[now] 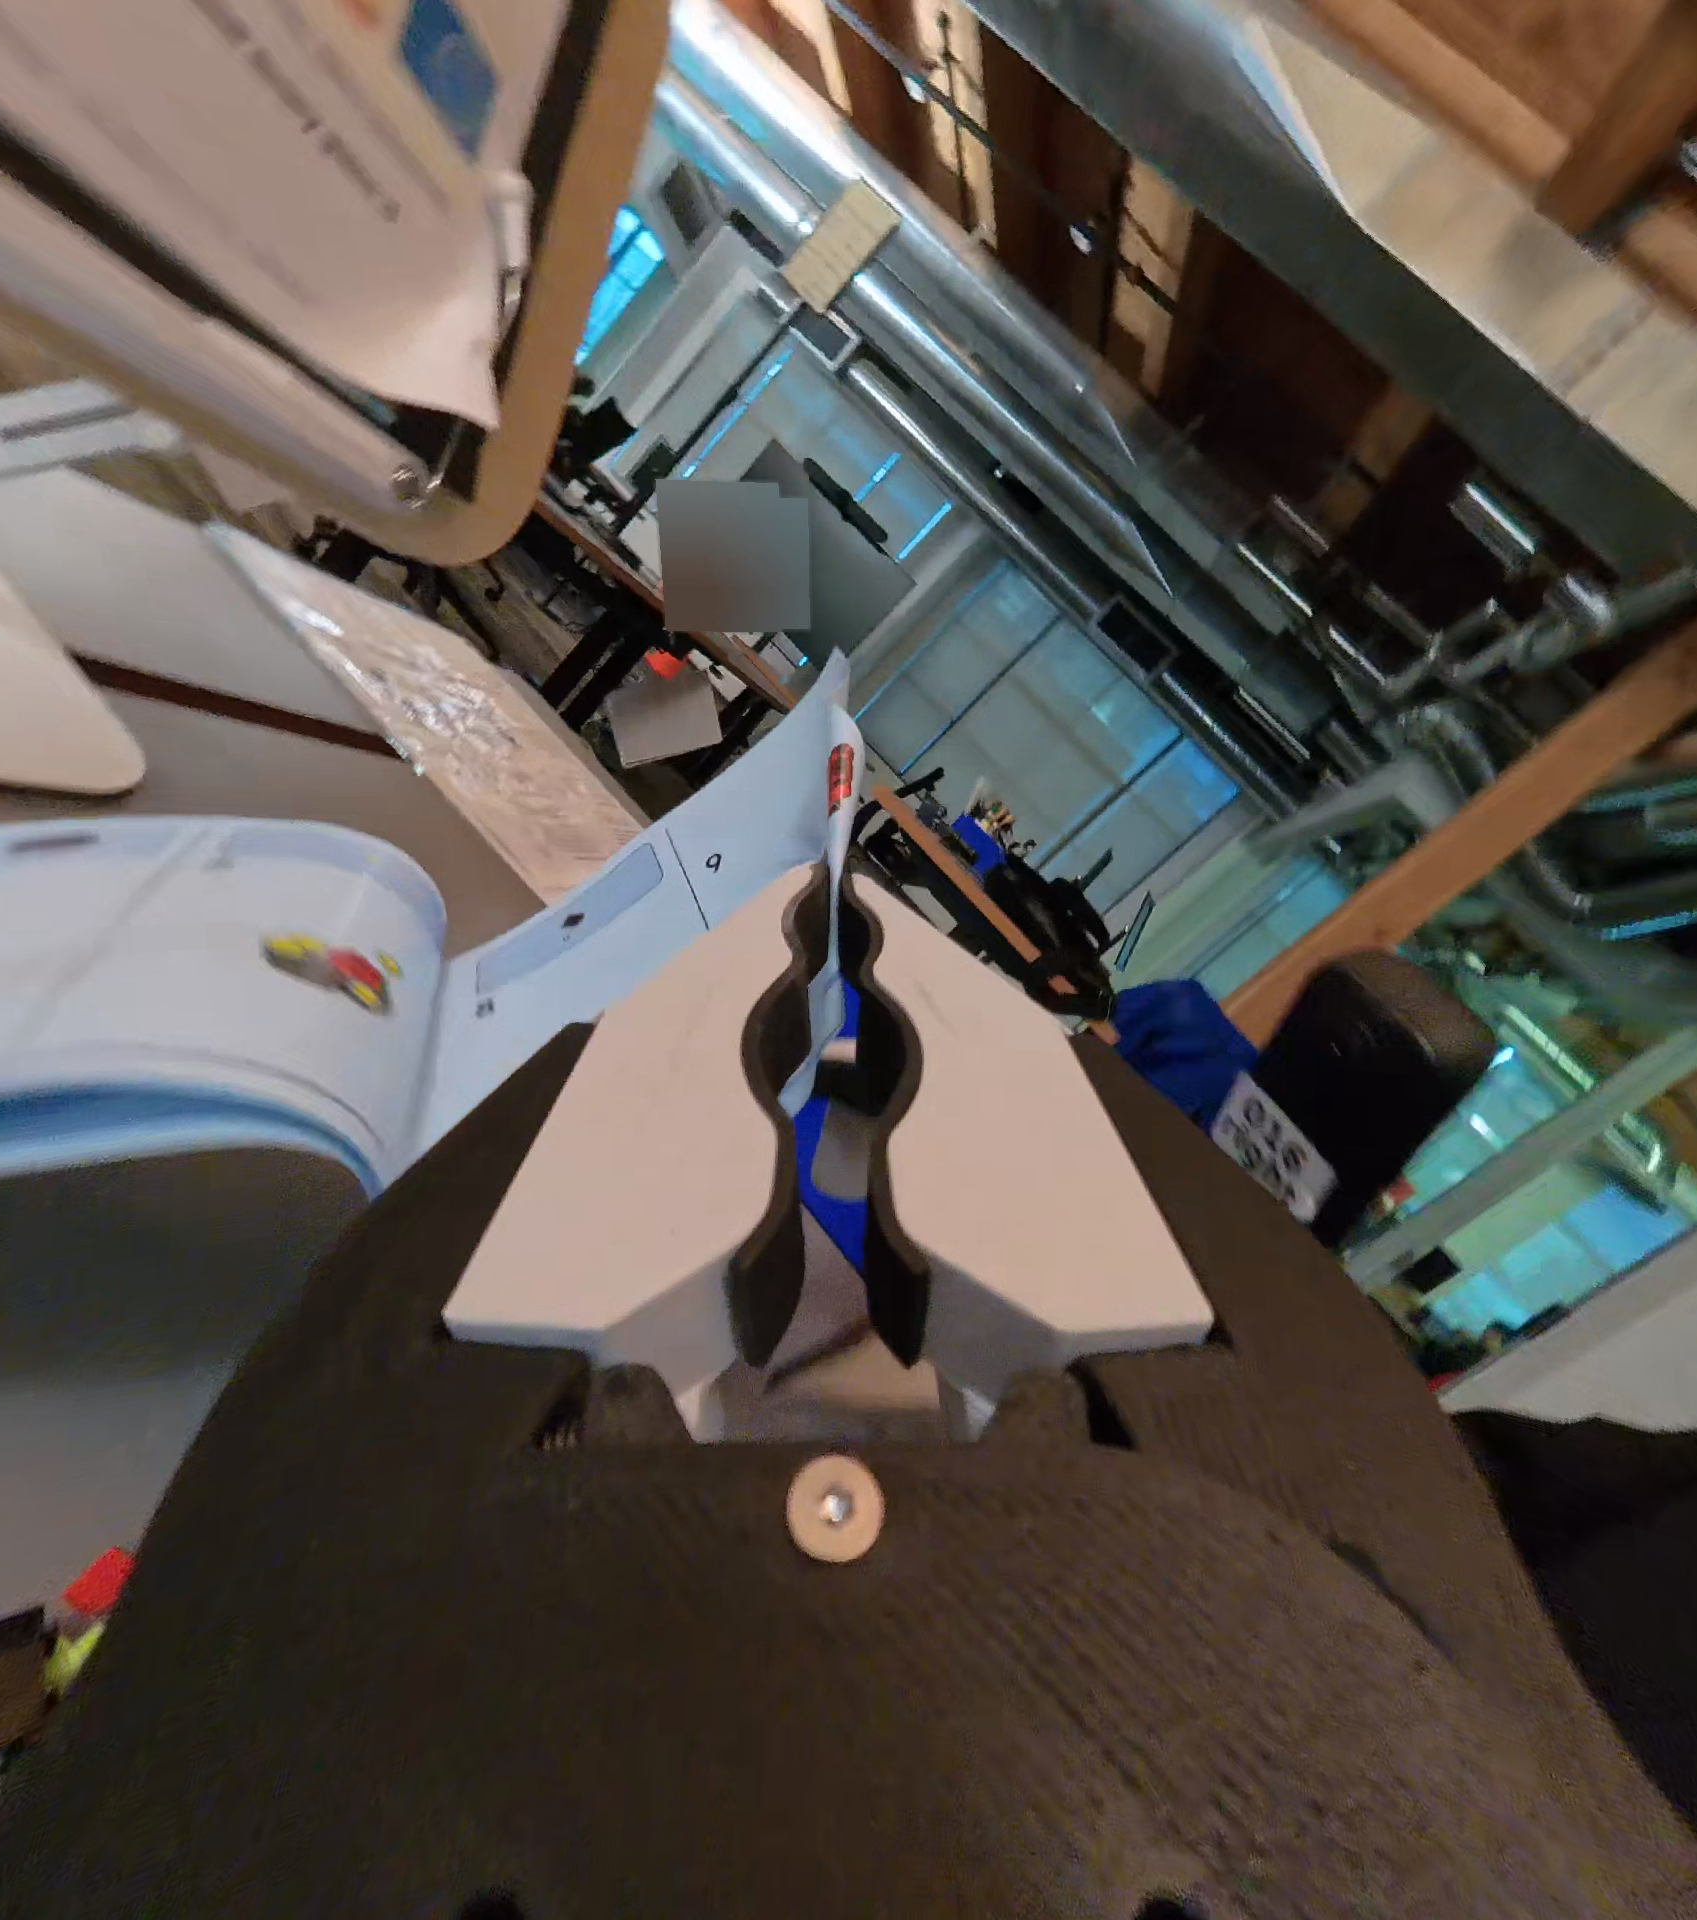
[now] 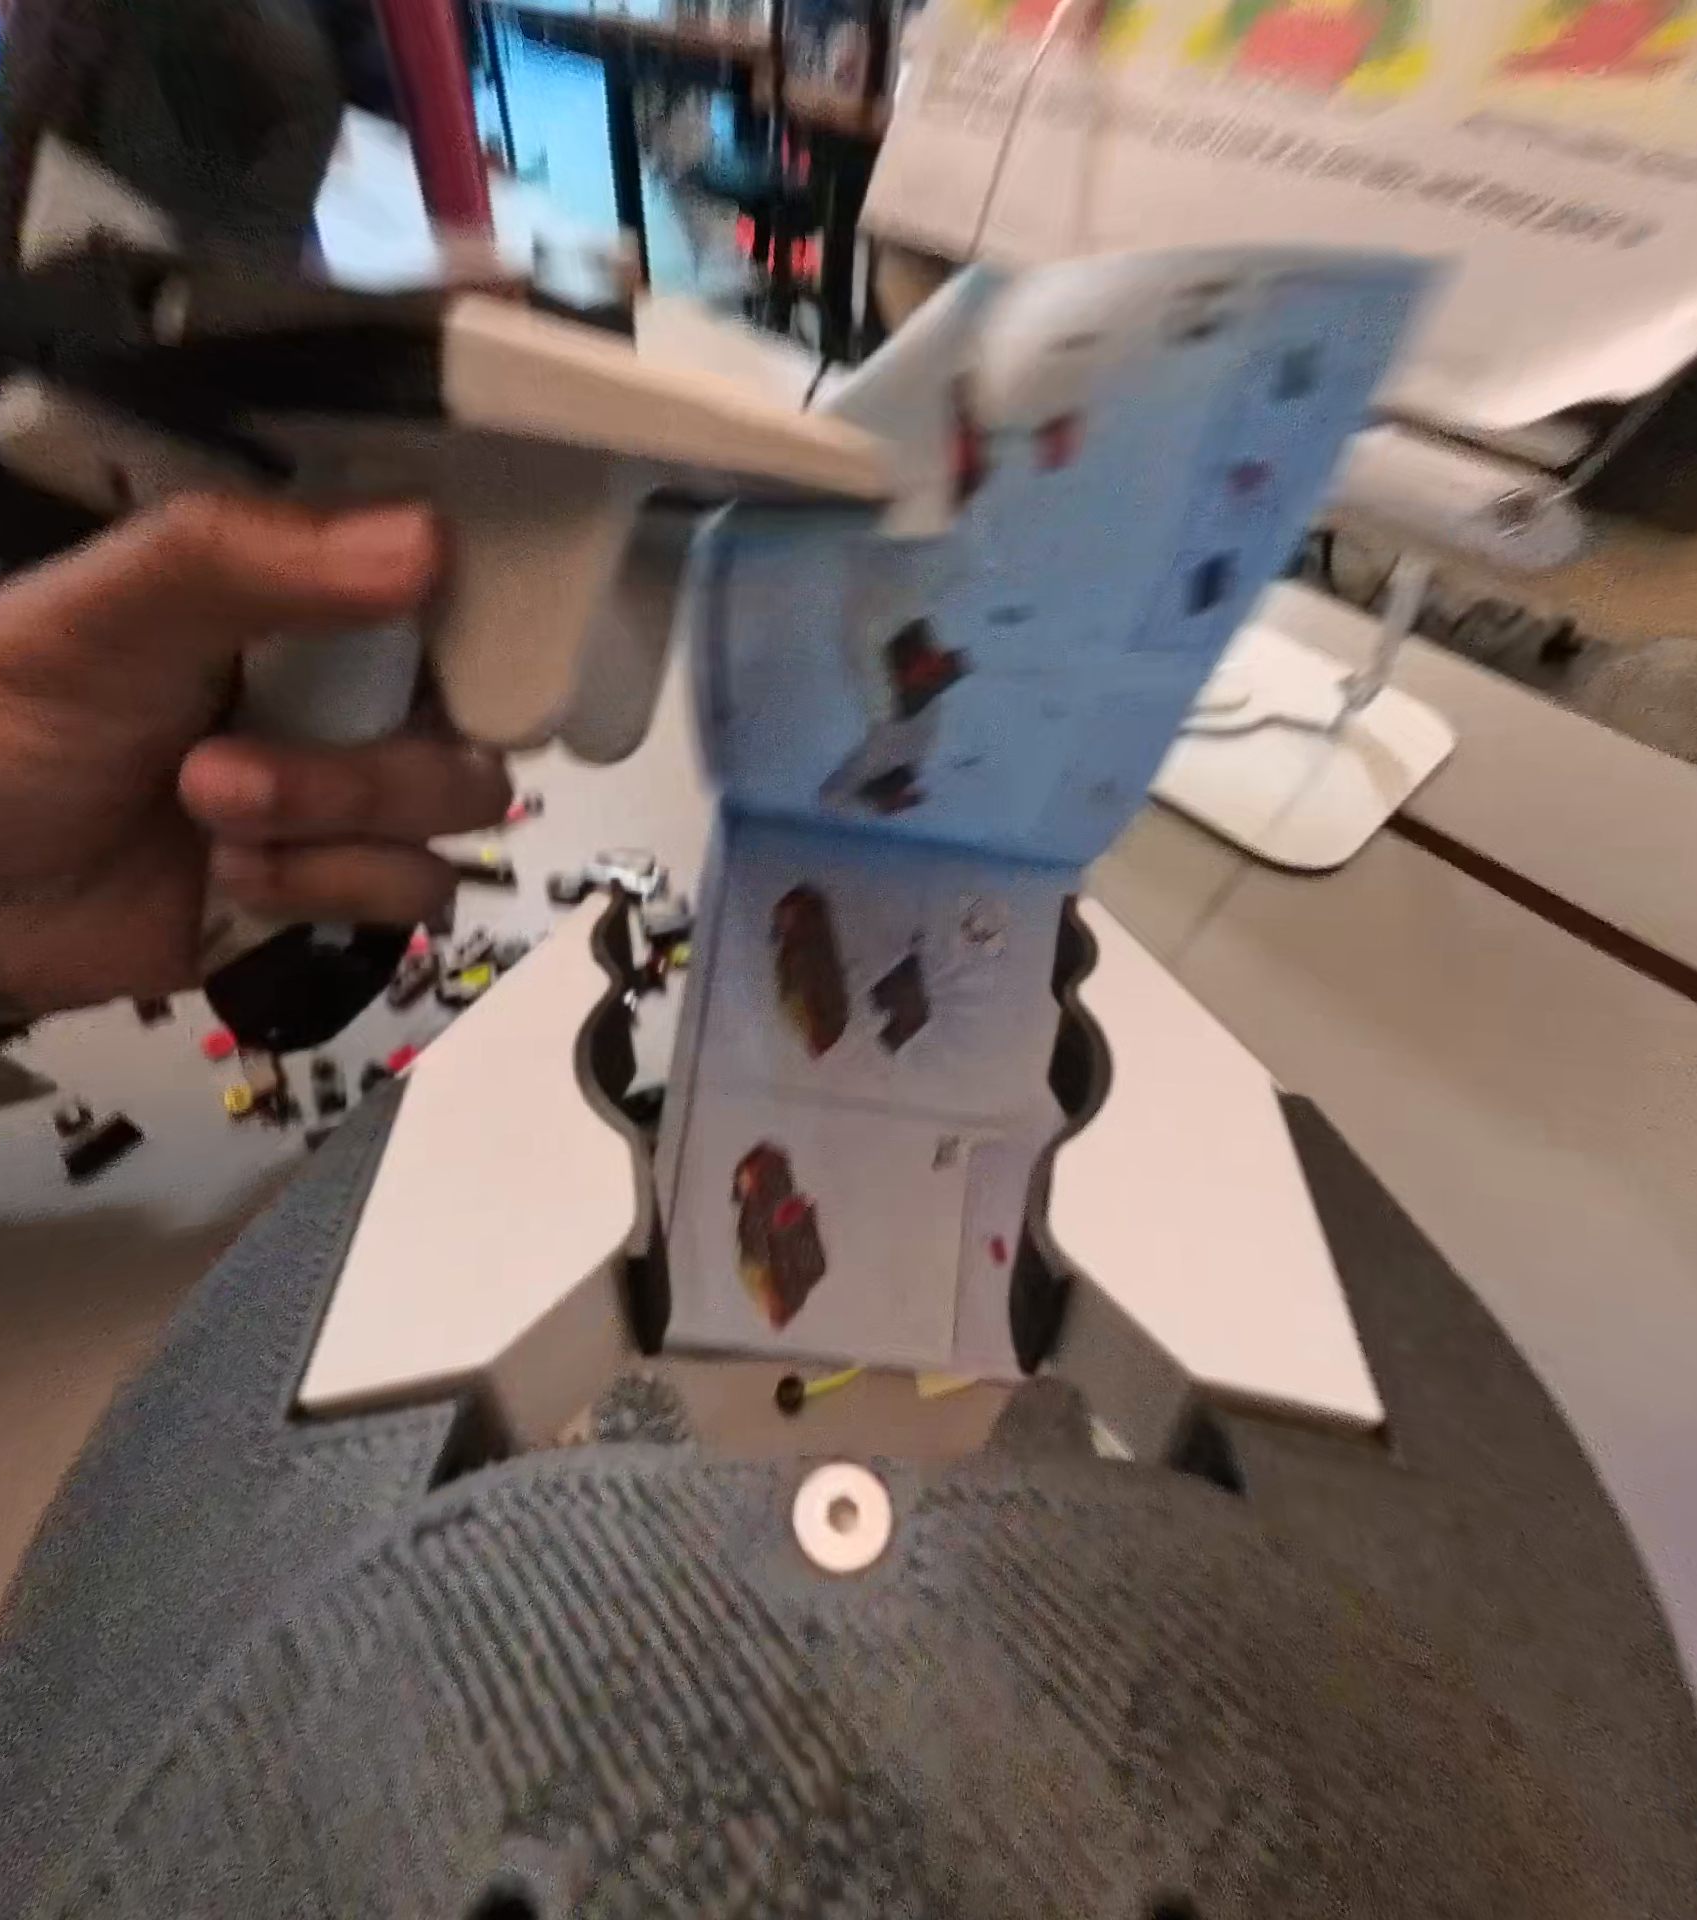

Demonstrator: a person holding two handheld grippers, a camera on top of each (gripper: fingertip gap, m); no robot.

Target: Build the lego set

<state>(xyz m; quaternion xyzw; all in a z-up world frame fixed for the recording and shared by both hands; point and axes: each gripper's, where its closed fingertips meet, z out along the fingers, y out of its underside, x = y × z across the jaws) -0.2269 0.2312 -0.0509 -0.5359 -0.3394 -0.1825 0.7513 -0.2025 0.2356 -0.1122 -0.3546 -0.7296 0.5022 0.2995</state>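
My left gripper [image 1: 828, 883] is shut on the edge of one light-blue page of the instruction booklet [image 1: 148, 987] and holds that page lifted off the rest. In the right wrist view a hand [image 2: 96, 748] holds the left gripper [image 2: 891, 483], which pinches the raised page [image 2: 1114, 540]. My right gripper [image 2: 844, 935] is open, and the booklet's lower pages [image 2: 854, 1143] show between its fingers; I cannot tell if they touch. Several small loose lego pieces [image 2: 470, 966] lie on the table to the left; a few also show in the left wrist view [image 1: 85, 1621].
A white flat stand base [image 2: 1301, 748] sits on the table to the right of the booklet. A white poster [image 2: 1343, 208] hangs behind it. A clear plastic bag [image 1: 470, 727] lies on the table beyond the booklet.
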